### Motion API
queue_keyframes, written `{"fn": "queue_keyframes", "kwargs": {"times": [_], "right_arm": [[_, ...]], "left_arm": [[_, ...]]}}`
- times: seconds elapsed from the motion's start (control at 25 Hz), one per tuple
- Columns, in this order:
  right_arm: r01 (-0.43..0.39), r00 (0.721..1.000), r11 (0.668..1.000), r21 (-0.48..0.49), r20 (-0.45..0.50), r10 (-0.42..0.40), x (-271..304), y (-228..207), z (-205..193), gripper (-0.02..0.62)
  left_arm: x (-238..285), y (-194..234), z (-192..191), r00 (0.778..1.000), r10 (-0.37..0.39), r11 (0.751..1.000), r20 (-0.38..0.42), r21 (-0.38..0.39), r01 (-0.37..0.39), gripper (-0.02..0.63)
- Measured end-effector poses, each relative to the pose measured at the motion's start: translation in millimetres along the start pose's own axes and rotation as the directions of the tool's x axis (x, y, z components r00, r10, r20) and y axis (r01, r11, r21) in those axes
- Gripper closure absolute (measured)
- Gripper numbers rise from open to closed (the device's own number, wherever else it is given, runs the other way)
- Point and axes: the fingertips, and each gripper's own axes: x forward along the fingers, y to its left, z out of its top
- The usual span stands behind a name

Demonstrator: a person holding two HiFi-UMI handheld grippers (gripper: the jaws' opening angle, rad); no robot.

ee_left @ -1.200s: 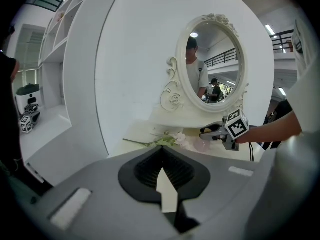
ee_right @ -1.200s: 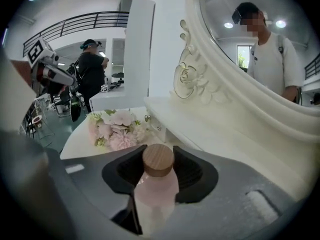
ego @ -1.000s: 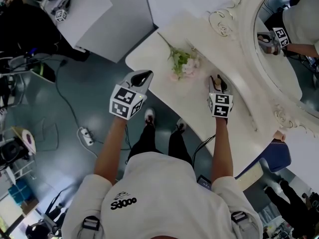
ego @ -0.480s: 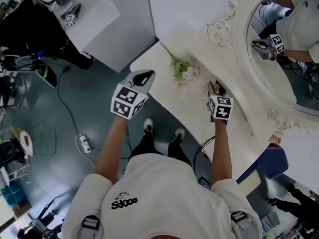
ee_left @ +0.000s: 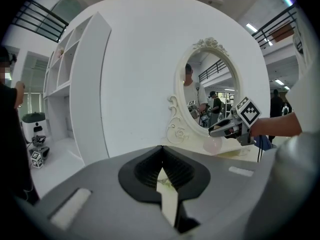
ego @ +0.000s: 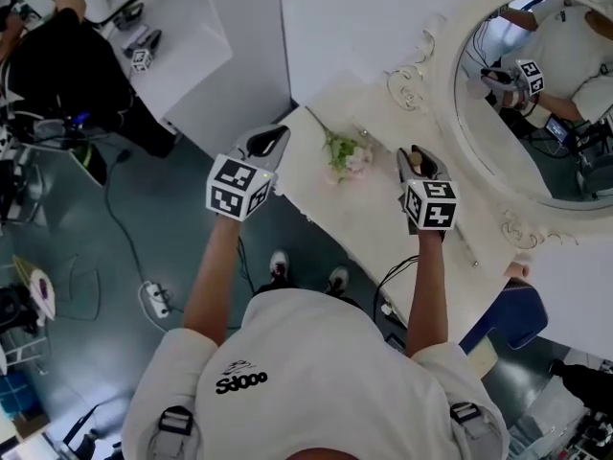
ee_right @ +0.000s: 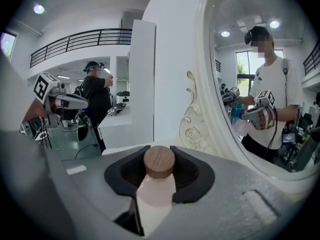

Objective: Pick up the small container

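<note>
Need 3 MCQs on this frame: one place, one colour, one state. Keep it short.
1. Where are the flowers?
A) on the floor
B) on the white table
C) in a gripper

2. What colour is the lid of the small container?
A) wood brown
B) black
C) green

3. What state is the left gripper in?
A) shut on the flowers
B) wide open
C) shut, empty

Answers:
1 B: they lie on the tabletop beside the mirror.
2 A: the right gripper view shows a wooden lid on a pink body.
3 C: its jaws meet with nothing between them.
</note>
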Motion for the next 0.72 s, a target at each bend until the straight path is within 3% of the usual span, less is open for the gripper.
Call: {"fn": "queue_keyframes", "kwargs": {"times": [0.4, 0.72], "right_arm": [[0.012, 0.984, 0.996, -0.085, 0.177, 0.004, -53, 16, 112, 0.474], [-0.01, 0.966, 0.993, -0.115, 0.256, 0.039, -90, 38, 156, 0.476]], "left_arm": [[-11, 5, 87, 0.985, -0.03, 0.995, 0.171, 0.094, 0.015, 0.588], [-26, -12, 129, 0.97, -0.083, 0.982, 0.229, 0.183, 0.041, 0.588]]}}
